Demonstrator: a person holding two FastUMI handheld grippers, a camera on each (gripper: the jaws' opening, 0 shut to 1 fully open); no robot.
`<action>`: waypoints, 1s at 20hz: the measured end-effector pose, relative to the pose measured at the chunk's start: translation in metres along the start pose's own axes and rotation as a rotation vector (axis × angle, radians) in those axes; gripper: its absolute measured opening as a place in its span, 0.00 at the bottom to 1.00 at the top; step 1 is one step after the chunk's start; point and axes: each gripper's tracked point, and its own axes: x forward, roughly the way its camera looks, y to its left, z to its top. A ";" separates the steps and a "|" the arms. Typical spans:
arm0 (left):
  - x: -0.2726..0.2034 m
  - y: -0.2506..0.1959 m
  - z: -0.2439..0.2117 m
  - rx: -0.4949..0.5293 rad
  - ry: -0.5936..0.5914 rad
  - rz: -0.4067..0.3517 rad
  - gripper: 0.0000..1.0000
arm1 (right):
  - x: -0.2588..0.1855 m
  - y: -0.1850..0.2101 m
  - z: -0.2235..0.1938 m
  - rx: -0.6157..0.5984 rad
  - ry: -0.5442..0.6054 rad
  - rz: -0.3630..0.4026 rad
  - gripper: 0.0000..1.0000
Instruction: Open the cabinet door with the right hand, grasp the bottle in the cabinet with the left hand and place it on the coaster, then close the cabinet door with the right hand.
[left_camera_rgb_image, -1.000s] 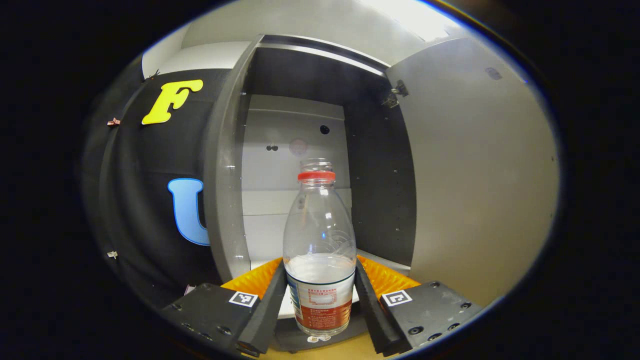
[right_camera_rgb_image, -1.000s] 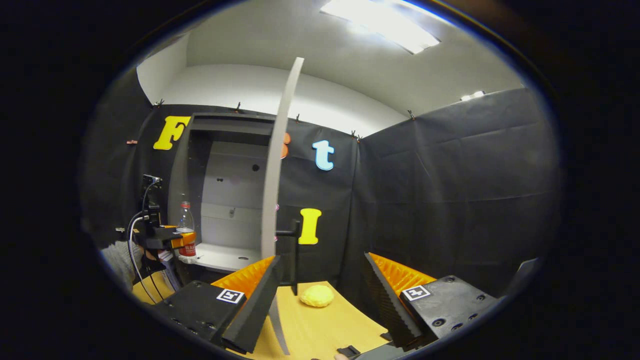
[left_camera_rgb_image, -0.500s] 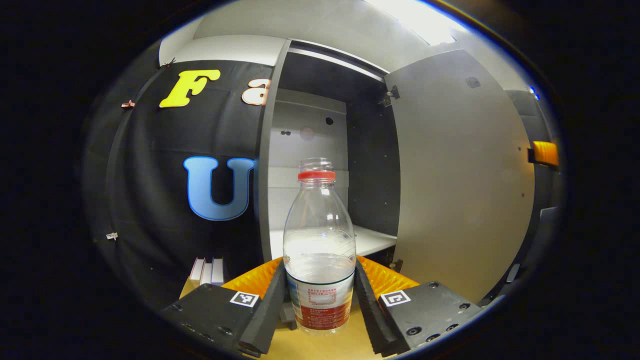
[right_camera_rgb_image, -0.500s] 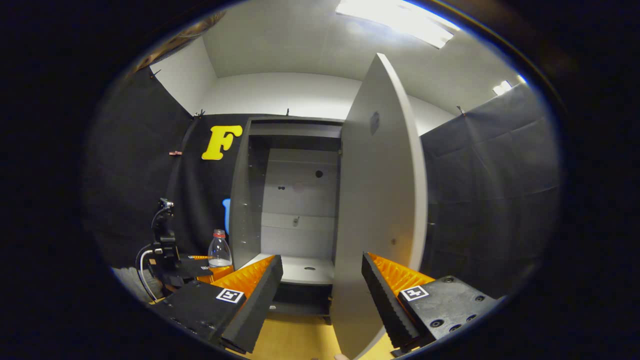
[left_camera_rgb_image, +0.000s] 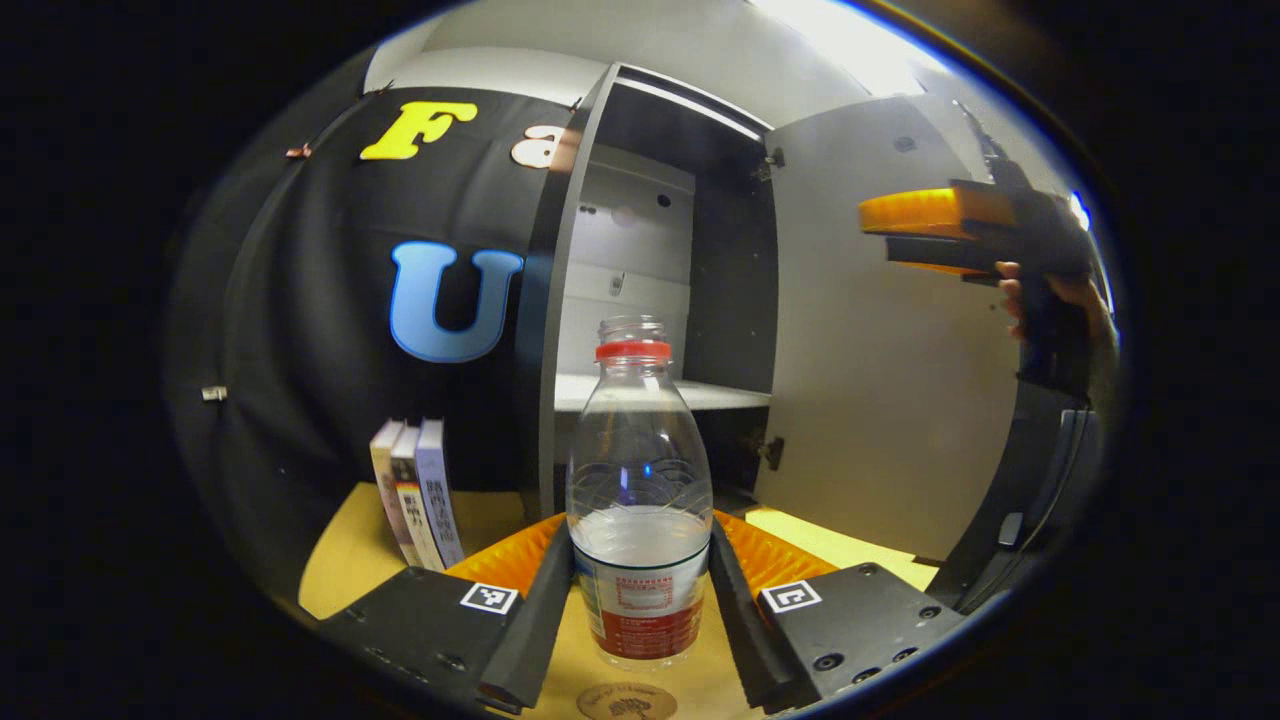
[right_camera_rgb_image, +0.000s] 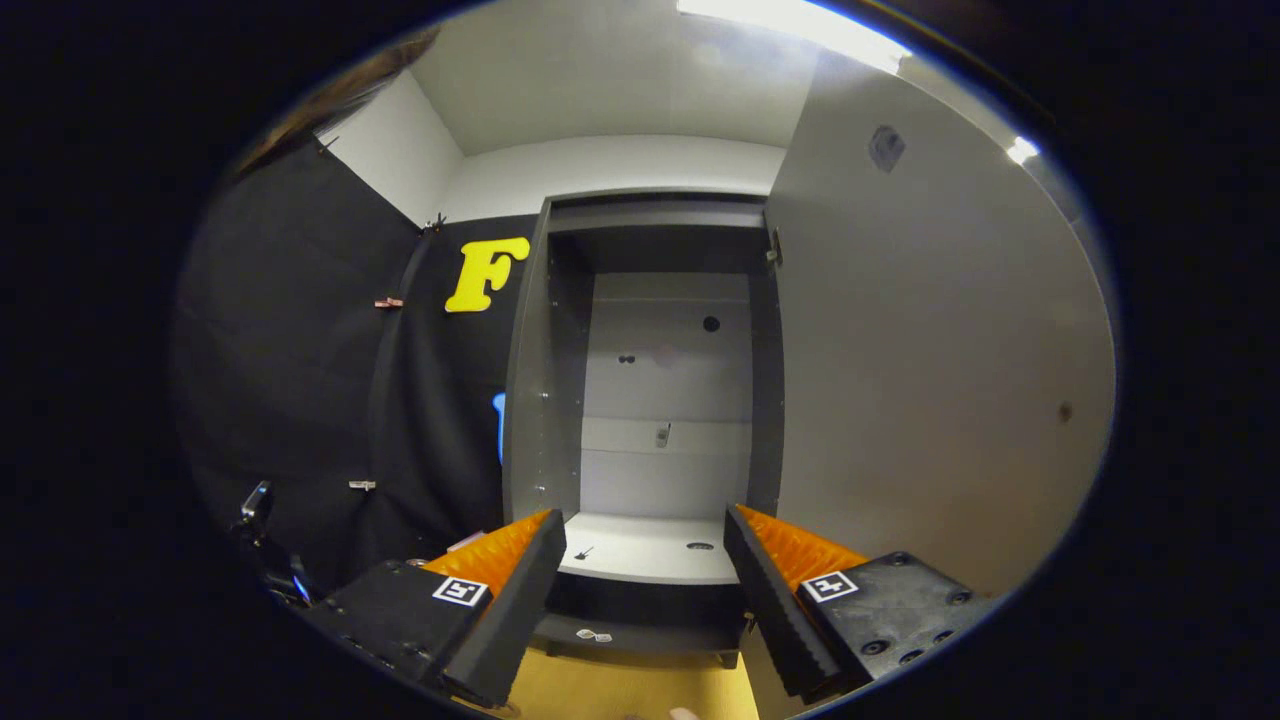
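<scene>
Standing at the far left of the left gripper view, three books (left_camera_rgb_image: 415, 490) rest on the desk (left_camera_rgb_image: 340, 560). Beside them the left tongs (left_camera_rgb_image: 640, 600) clamp the water bottle (left_camera_rgb_image: 640, 500), carried outside the cabinet (left_camera_rgb_image: 660, 300) just above the coaster (left_camera_rgb_image: 627, 701). Setting it down looks like the step in hand. Rightward, the cabinet door (left_camera_rgb_image: 890, 380) stands open; the right tongs (right_camera_rgb_image: 645, 590) hang apart, empty, ready to close it.

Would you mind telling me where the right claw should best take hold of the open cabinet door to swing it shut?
Probably the door's free edge, away from the hinges, coming from its outer side. The inner face shown is flat, with no handle to grip. The right claw is open and empty.
</scene>
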 end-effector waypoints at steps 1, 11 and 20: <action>-0.005 0.001 -0.014 -0.003 0.009 0.002 0.74 | 0.003 -0.001 -0.010 -0.004 0.019 -0.002 0.98; -0.017 0.002 -0.107 0.063 -0.041 -0.031 0.75 | -0.004 0.020 -0.087 -0.013 0.176 0.071 0.98; -0.019 0.021 -0.150 0.066 -0.046 0.006 0.77 | -0.009 0.043 -0.138 -0.060 0.292 0.159 0.98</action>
